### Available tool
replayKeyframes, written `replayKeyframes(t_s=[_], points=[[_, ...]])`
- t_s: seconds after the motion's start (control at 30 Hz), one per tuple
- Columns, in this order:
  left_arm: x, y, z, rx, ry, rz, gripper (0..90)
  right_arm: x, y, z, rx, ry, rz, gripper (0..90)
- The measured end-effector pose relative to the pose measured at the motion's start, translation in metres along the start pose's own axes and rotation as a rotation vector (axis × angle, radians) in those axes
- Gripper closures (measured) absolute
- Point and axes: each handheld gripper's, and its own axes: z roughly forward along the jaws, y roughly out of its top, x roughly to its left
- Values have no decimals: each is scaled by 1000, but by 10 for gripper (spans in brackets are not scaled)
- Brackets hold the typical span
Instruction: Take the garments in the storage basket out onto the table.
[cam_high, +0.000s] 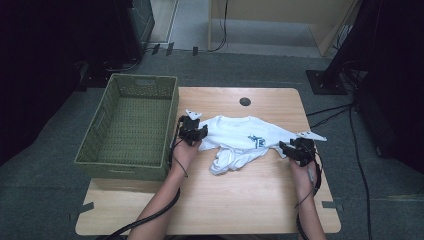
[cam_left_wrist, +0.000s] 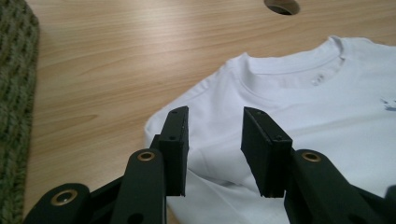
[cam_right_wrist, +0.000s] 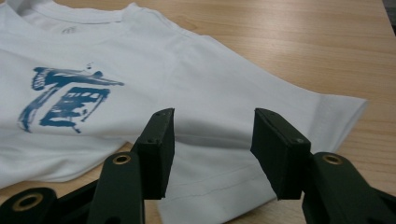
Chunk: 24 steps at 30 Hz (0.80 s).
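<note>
Item: white T-shirt (cam_high: 245, 137) with blue print, centre of the high view, lying crumpled on the wooden worktop (cam_high: 240, 200); hem bunched toward lower centre.
Left tool (cam_high: 192, 132): at the shirt's left sleeve, jaws apart, nothing pinched.
Right tool (cam_high: 295, 149): at the right sleeve, jaws apart over cloth, not clamped.
Green woven basket (cam_high: 127, 125): left of frame.
Step, as judged: positioning to grasp both sleeves. Next: lower, close on fabric, spread flat.

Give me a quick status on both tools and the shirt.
Left tool open over one sleeve, right tool open over the other. White T-shirt lies rumpled on table, not gripped. Green basket beside it; nothing in the way.
</note>
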Motion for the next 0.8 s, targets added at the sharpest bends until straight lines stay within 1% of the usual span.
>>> replayKeyframes(t_s=[0.2,0.23,0.37,0.43,0.57,0.7,0.8], points=[[-7,-5,-6,17,-42,19,630,13,1,-4,11,26,-29,533],[-8,-6,-6,20,-45,16,630,15,1,-5,10,30,-31,533],[-10,-10,-7,30,-64,29,620,18,0,-6,11,42,-25,542],[-12,-11,-10,31,-73,37,619,19,0,-6,13,55,-18,556],[-16,-15,-14,26,-88,57,622,26,1,-6,19,72,-30,586],[-21,-20,-21,10,-102,83,622,35,2,-7,19,90,-49,601],[-23,-24,-26,10,-116,99,618,41,2,-8,14,99,-63,612]])
